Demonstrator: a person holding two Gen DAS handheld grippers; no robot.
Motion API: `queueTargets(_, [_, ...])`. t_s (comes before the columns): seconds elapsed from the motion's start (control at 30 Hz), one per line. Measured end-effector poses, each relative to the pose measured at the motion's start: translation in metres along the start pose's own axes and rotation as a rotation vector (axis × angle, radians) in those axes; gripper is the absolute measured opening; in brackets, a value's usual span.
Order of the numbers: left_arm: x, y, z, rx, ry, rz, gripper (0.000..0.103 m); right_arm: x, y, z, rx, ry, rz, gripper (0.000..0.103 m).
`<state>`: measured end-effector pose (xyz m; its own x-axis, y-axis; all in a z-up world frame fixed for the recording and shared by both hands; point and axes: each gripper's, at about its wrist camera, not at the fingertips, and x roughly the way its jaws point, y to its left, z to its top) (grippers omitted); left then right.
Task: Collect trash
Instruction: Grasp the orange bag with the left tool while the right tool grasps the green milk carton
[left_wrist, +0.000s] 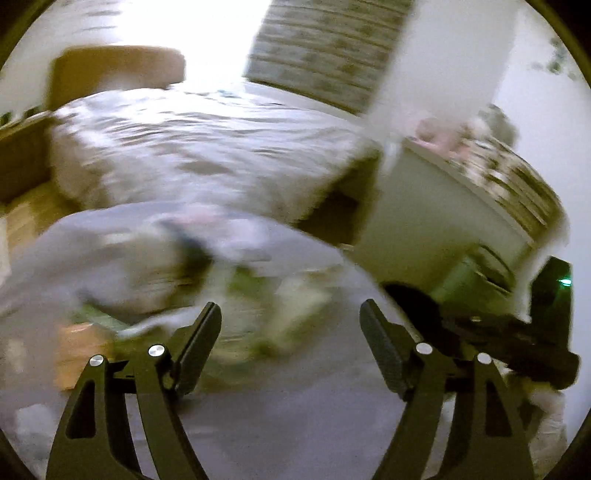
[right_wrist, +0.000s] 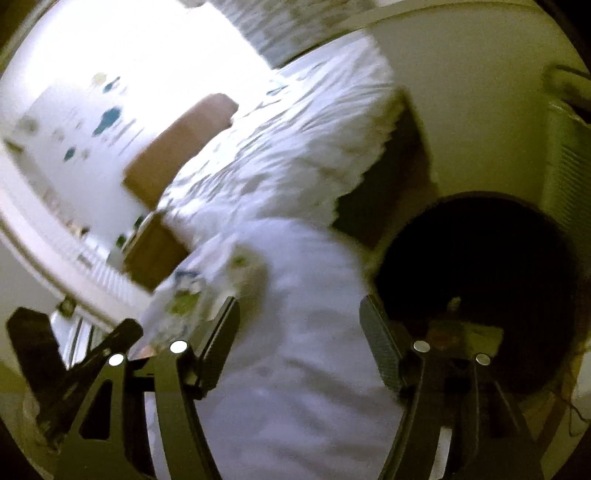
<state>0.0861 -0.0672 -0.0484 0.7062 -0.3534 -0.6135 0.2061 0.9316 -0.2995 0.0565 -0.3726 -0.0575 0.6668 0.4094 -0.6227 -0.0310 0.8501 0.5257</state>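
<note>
Both the left gripper (left_wrist: 290, 325) and right gripper (right_wrist: 299, 321) stand apart, empty. Blurred scraps of trash (left_wrist: 291, 314) lie on the grey table (left_wrist: 295, 424) near its far edge. Best to settle first, then close on one scrap; the dark bin (right_wrist: 480, 277) sits beside the table's right edge.

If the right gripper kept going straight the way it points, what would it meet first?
Probably the translucent white bag filling the gap between the open right gripper's fingers; blur makes depth uncertain.

Blurred trash in my view: a crumpled pale wrapper with green and blue print (right_wrist: 184, 295) lies on a grey-white surface; green-and-white packaging (left_wrist: 295, 306) and an orange piece (left_wrist: 79, 350) lie nearby.
</note>
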Motion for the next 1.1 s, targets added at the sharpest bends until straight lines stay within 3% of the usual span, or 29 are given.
queueTargets(0.13, [-0.013,0.064,-0.008,-0.082,-0.001,0.143,0.081,0.028,0.049,-0.002,-0.079,0.061,0.053,0.067])
queueTargets(0.23, [-0.014,0.098,-0.016,-0.143,0.036,0.193,0.081,0.049,0.083,-0.002,-0.125,0.105,0.092,0.067])
queueTargets(0.43, [-0.007,0.121,-0.031,-0.175,0.103,0.185,0.081,0.097,0.136,-0.001,-0.179,0.202,0.097,0.067])
queueTargets(0.73, [0.008,0.134,-0.033,-0.166,0.124,0.165,0.079,0.142,0.161,-0.007,-0.234,0.280,0.006,0.067])
queueTargets(0.9, [0.009,0.133,-0.032,-0.137,0.122,0.191,0.068,0.152,0.164,-0.010,-0.274,0.299,-0.071,0.067])
queueTargets(1.1, [0.006,0.140,-0.033,-0.143,0.109,0.201,0.049,0.157,0.162,-0.014,-0.290,0.288,-0.070,0.066])
